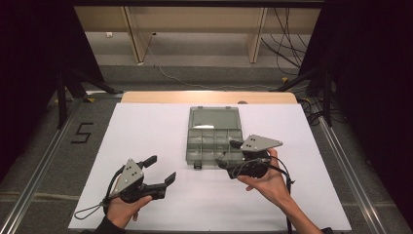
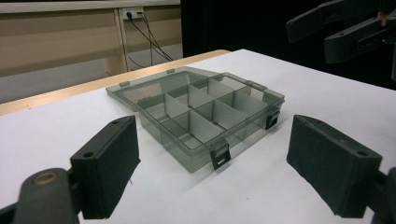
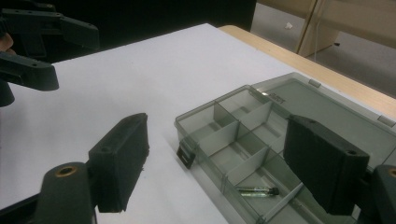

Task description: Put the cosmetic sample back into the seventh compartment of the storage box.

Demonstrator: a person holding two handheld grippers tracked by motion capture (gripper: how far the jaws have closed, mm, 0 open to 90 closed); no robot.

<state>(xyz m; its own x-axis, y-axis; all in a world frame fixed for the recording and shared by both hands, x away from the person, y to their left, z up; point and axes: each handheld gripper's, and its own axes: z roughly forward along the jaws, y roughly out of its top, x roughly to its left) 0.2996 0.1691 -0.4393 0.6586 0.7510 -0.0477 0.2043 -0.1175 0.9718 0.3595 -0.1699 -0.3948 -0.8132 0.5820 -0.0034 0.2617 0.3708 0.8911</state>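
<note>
A grey see-through compartment box lies open in the middle of the white sheet, its lid folded flat behind it. Two black latches hang at its front wall. A small dark-capped tube lies in one front compartment. My right gripper hovers open at the box's front right edge; in the right gripper view its jaws frame a front corner of the box without pressing on it. My left gripper is open and empty, left of the box and pointing at it.
The white sheet covers a wooden table whose far edge shows behind the lid. Metal rails run along both sides. A "5" is marked on the floor at left. Cables and furniture legs stand beyond.
</note>
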